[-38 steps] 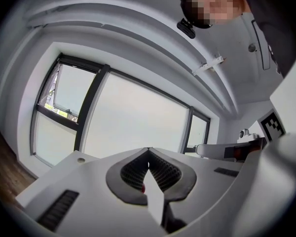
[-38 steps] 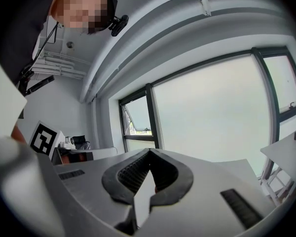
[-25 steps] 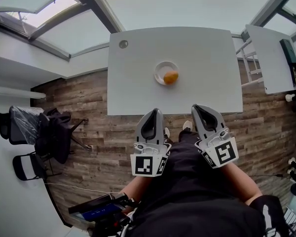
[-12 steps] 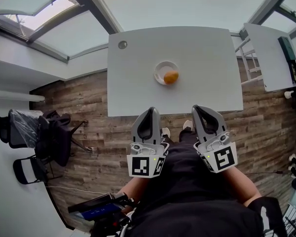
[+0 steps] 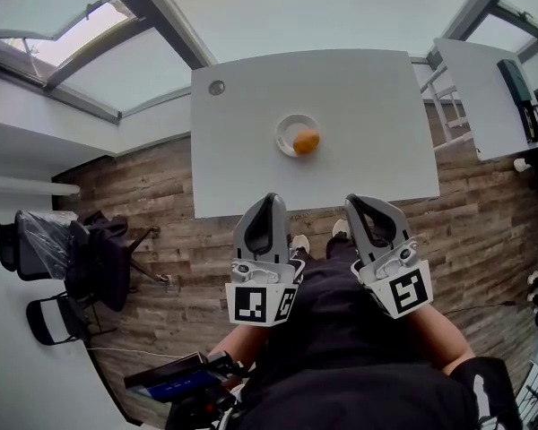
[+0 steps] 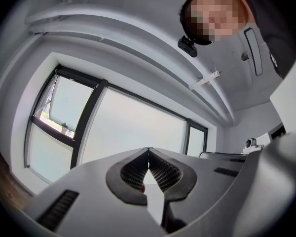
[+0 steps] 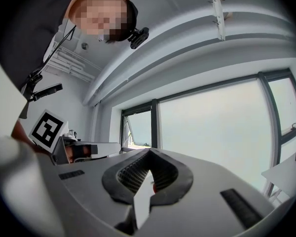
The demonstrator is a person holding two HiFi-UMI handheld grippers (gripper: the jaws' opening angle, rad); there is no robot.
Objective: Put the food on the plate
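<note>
Head view: orange round food (image 5: 306, 141) sits on the small white plate (image 5: 284, 130) on the white table (image 5: 238, 150), well ahead of the left gripper (image 5: 270, 199) and the right gripper (image 5: 353, 201), roughly between them. Both are side by side just short of the table's near edge. Left and right gripper views show each pair of jaws closed tip to tip, nothing held.

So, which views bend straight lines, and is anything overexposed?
Head view: fisheye bows the edges of the white rectangular table; the round orange food on the small white plate stays sharp. Both gripper views: dark round vignette, large windows washed out.
</note>
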